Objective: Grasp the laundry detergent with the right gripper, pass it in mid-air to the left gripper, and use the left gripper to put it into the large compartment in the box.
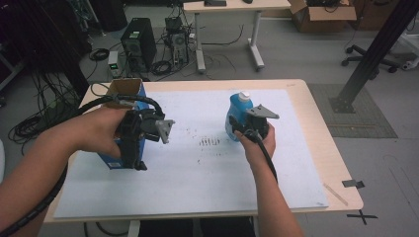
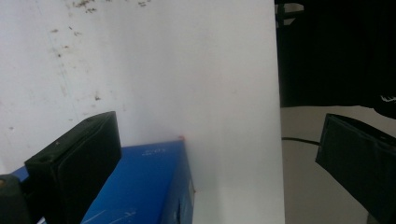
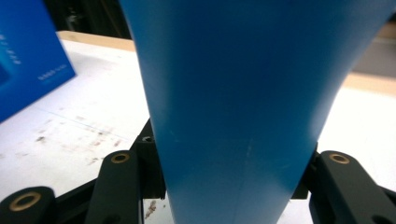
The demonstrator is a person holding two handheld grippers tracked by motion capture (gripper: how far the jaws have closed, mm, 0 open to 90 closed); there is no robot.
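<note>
A blue bottle (image 1: 236, 109) with a white cap stands right of the table's middle. My right gripper (image 1: 243, 126) is shut on its lower body from the near side. In the right gripper view the bottle (image 3: 233, 93) sits between both jaws, which press against its sides. A tall blue box (image 1: 109, 159) with an open cardboard top stands at the left. My left gripper (image 1: 135, 159) hangs at its near right side, pointing down. In the left gripper view the jaws stand wide apart, with the box's corner (image 2: 149, 186) beside the left jaw and untouched by the right one.
A white sheet (image 1: 207, 173) with dark smudges (image 1: 210, 142) covers most of the wooden table (image 1: 321, 133). On the floor beyond it are computer towers (image 1: 140, 43), cables, a second desk (image 1: 227, 7), a cardboard box (image 1: 321, 15) and a black post (image 1: 375, 49).
</note>
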